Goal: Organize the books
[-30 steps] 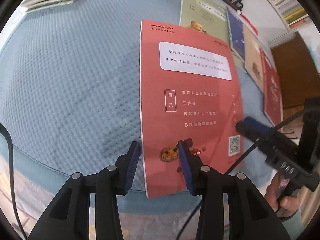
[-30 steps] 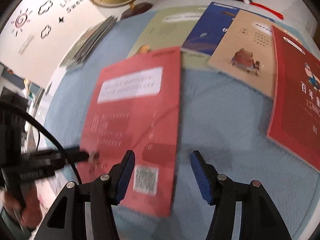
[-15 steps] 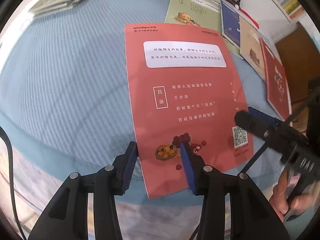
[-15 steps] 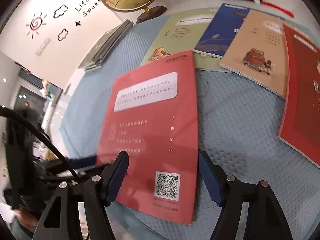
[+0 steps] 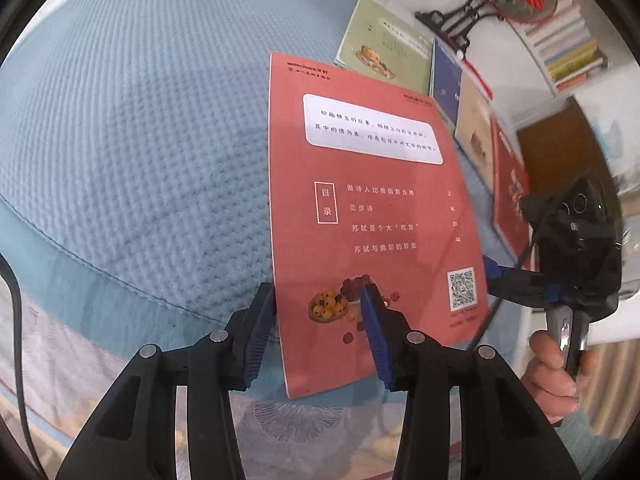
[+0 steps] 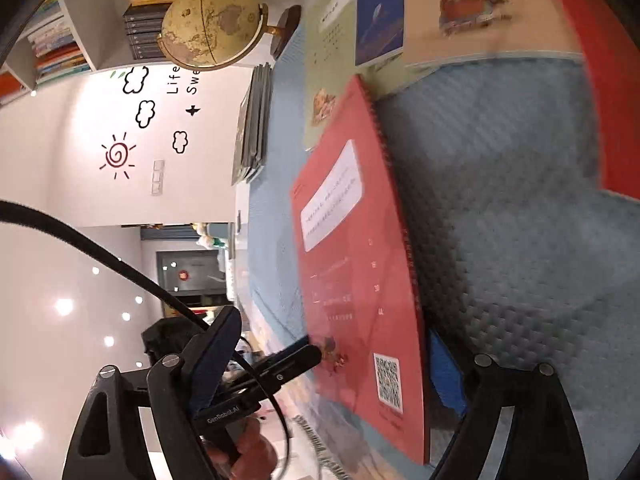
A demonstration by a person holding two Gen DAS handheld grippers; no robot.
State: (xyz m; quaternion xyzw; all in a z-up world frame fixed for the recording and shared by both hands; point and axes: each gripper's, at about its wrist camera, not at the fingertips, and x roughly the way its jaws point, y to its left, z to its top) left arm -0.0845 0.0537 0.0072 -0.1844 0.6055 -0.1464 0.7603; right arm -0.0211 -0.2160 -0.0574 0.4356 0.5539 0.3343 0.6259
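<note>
Rolled well over from its position a second ago, the right gripper (image 6: 332,364) is spreading its jaws either side of the salmon-red booklet (image 5: 372,216), one finger beneath its right edge and the other standing clear above the cover, with neither pad pressing on it. Opposite, the left gripper (image 5: 316,336) is holding the booklet's near left corner, its blue pads (image 5: 374,332) closed across the edge by the printed fruit basket. Lifted at that end, the booklet is hanging tilted over the quilted blue cloth (image 5: 132,140), its far end toward the row of other books (image 5: 386,56) fanned out at the back, where a green cover lies just beyond it. Farther off, a small stack of books (image 6: 252,124) is resting near a globe (image 6: 212,26) at the cloth's edge. With only one corner pinched, the thin booklet is likely to sag or slip if the left hand swings before the right jaws are closing on it.
</note>
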